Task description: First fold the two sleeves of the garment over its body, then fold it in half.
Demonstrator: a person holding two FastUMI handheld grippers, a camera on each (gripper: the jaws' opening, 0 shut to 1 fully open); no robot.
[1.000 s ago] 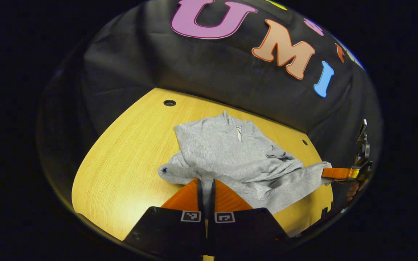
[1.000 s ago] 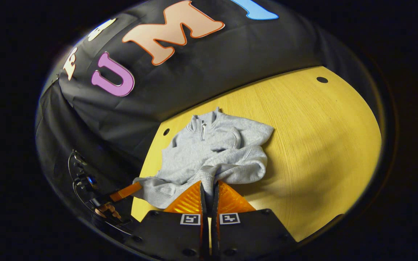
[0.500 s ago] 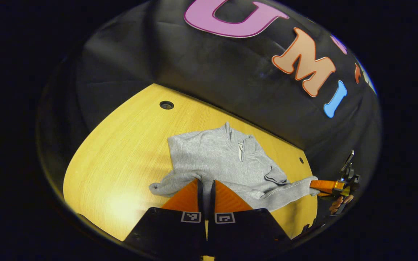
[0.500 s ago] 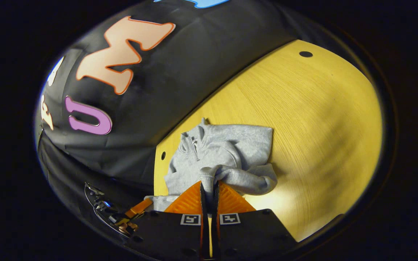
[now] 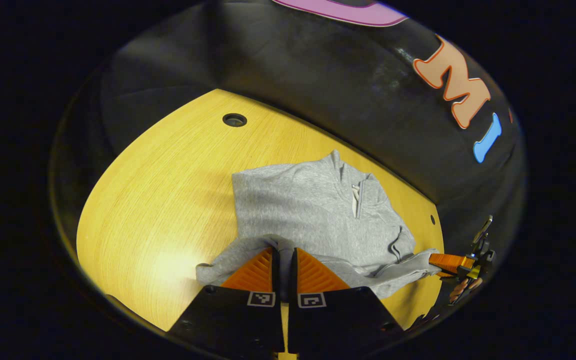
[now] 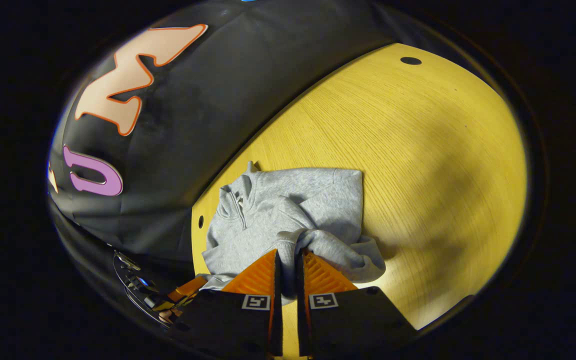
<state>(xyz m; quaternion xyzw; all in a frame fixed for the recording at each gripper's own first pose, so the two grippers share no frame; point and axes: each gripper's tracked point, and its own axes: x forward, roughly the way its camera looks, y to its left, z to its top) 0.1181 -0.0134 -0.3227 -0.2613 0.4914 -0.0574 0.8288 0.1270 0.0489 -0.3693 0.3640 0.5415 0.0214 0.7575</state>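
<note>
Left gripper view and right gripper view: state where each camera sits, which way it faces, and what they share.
Left gripper view: rides on the left gripper, looking forward and down over the grey zip-collar sweatshirt toward the black cloth wall; its own fingers clamp the hem, and the right gripper with a hand shows at far right.
Right gripper view: rides on the right gripper, facing the same sweatshirt; the left gripper shows lower left.
Shared: the sweatshirt, the yellow wooden table, the wall.

A yellow wood-grain table [image 5: 168,190] with small round holes [image 5: 234,120] stands against a black cloth wall [image 5: 288,80]; lighting is dim.
</note>
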